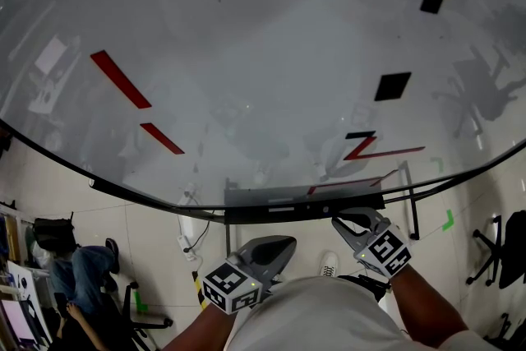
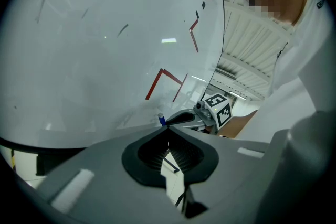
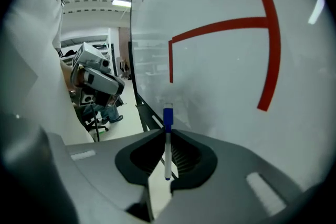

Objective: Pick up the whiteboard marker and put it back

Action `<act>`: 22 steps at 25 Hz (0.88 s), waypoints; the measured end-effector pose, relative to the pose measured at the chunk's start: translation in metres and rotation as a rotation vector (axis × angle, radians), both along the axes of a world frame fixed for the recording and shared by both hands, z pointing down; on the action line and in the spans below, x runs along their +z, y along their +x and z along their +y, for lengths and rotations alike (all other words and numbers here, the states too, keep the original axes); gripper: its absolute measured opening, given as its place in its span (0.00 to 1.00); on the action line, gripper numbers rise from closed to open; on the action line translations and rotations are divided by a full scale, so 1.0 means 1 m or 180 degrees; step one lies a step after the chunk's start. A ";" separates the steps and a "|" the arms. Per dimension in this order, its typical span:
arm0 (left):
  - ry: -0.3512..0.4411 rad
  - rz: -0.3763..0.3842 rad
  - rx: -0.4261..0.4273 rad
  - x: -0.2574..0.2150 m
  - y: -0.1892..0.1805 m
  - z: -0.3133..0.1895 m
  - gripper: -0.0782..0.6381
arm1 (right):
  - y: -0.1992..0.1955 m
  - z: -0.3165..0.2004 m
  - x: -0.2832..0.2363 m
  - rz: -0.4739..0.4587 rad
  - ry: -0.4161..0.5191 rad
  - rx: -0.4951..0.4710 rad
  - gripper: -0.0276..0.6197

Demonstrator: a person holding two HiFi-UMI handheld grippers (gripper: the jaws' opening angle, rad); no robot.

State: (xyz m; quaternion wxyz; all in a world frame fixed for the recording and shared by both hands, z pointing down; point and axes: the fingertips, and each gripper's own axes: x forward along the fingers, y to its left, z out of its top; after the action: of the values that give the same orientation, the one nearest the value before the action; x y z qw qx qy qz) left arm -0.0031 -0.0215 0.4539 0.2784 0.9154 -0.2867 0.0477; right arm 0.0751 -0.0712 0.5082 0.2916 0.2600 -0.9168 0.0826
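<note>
My right gripper [image 3: 168, 131] is shut on a slim white whiteboard marker [image 3: 167, 152]. Its blue cap [image 3: 168, 116] sticks out past the fingertips toward the whiteboard [image 3: 220, 60]. In the head view this gripper [image 1: 341, 219] is low at the right end of the board's tray [image 1: 279, 211]. The left gripper view shows the blue cap [image 2: 161, 119] at the tip of the right gripper [image 2: 176, 119]. My left gripper [image 2: 167, 129] is shut with nothing in it. It hangs just below the tray [image 1: 283, 242] and appears in the right gripper view [image 3: 121, 86].
The whiteboard [image 1: 246, 53] carries red lines [image 1: 120, 79] and black square magnets [image 1: 392, 85]. A seated person [image 1: 82, 275] and office chairs [image 1: 493, 259] are on the tiled floor beyond the board. A white shoe [image 1: 329, 264] shows below the tray.
</note>
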 end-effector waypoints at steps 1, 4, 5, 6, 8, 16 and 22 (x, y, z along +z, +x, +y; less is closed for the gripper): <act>0.0002 -0.0003 0.0005 0.000 0.001 0.000 0.13 | 0.001 -0.001 0.001 0.0044 0.0026 0.0007 0.09; 0.0001 -0.0004 0.0027 0.000 0.003 0.000 0.13 | 0.004 -0.003 0.005 0.0280 0.0168 -0.0046 0.09; 0.0002 -0.0004 0.0033 0.000 0.003 0.001 0.13 | 0.005 -0.004 0.007 0.0403 0.0241 -0.0089 0.09; 0.0002 -0.0004 0.0037 -0.001 0.004 0.001 0.13 | 0.006 -0.004 0.010 0.0547 0.0328 -0.0139 0.09; 0.0000 -0.0005 0.0043 0.000 0.004 0.001 0.13 | 0.008 -0.003 0.015 0.0855 0.0526 -0.0258 0.09; 0.0000 0.0001 0.0052 0.000 0.006 0.004 0.13 | 0.004 0.000 0.024 0.1352 0.0894 -0.0508 0.09; 0.0006 0.0002 0.0061 0.000 0.007 0.006 0.13 | 0.007 -0.007 0.037 0.2199 0.1502 -0.0828 0.09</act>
State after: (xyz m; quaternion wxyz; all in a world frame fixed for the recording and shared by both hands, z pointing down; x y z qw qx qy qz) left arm 0.0043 -0.0154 0.4544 0.2771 0.9184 -0.2778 0.0499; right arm 0.0822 -0.0781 0.5456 0.5217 0.2143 -0.7843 -0.2584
